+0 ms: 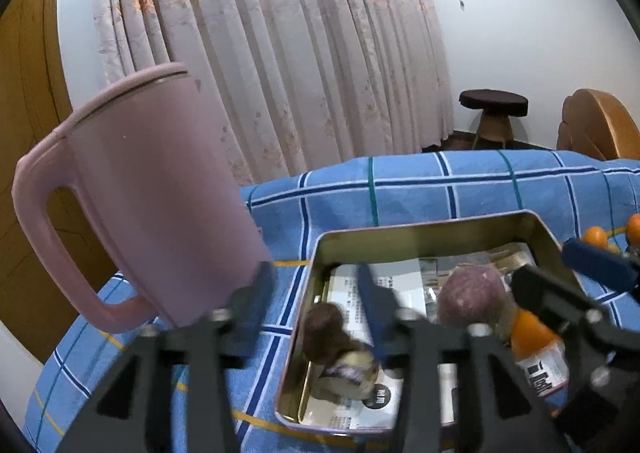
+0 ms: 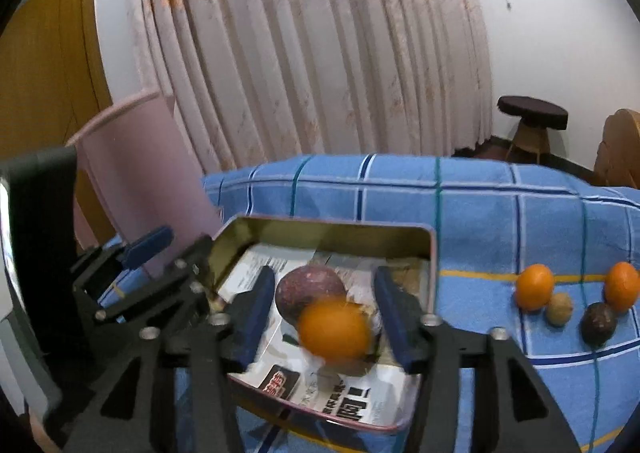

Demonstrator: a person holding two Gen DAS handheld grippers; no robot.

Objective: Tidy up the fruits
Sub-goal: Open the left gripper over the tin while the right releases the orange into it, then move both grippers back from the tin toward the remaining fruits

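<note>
Between the open right claw [image 2: 324,309] fingers: one blurred orange [image 2: 335,329]; beside tin [image 2: 430,253], two oranges [image 2: 534,292]. Left claw [image 1: 316,301] open.

We take the tin [image 2: 432,253] as our landmark. It sits on the checked cloth [image 2: 500,213]. In the tin lie a sheet of paper [image 2: 256,273], a passion fruit [image 2: 310,287] and, nearer us, an orange [image 2: 335,329]. Left of the tin stands the jug [image 1: 160,189]. Right of the tin, on the cloth, lie two oranges [image 2: 534,287], a nut [image 2: 560,309] and another passion fruit [image 2: 598,323]. Behind the tin hangs the curtain [image 2: 312,53].
</note>
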